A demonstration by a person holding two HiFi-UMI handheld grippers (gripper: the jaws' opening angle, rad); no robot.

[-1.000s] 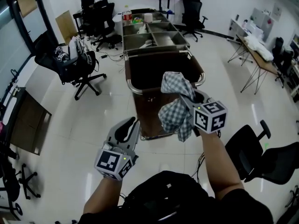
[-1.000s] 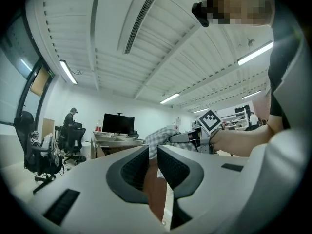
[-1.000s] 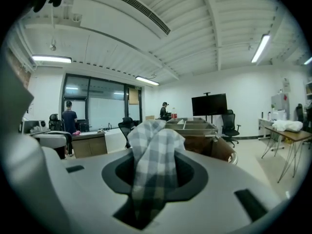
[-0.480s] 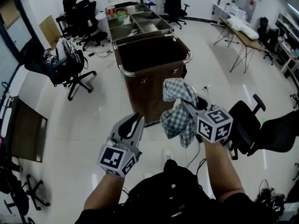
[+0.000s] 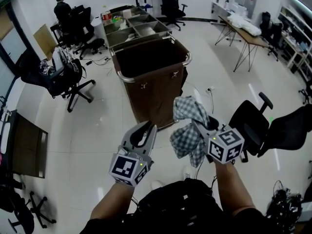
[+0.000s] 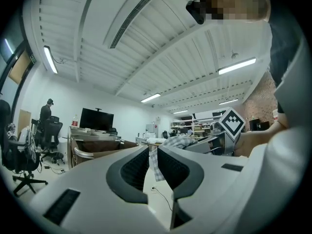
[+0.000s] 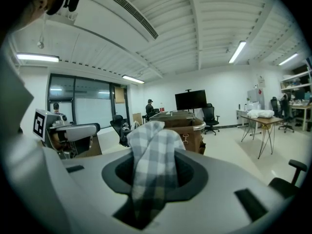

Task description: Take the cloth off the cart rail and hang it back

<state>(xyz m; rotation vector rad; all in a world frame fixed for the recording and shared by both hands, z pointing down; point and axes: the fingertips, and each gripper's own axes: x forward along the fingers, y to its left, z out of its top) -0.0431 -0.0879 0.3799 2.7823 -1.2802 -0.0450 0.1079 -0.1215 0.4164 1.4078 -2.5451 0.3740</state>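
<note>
Jaws: right gripper (image 7: 154,152) clamped on the cloth (image 5: 188,130); left gripper (image 6: 152,155) empty, its jaws parted only by a narrow slit. One brown cart (image 5: 161,99) with a metal top rail (image 5: 152,72), upper centre of the head view. Two black office chairs (image 5: 251,126) (image 5: 292,130), right edge. One cloth, grey-and-white check, bunched and drooping from the right gripper, lower centre, below the cart in the frame and apart from its rail. Two marker cubes (image 5: 225,146) (image 5: 127,168), one per gripper, black-and-white square patterns.
</note>
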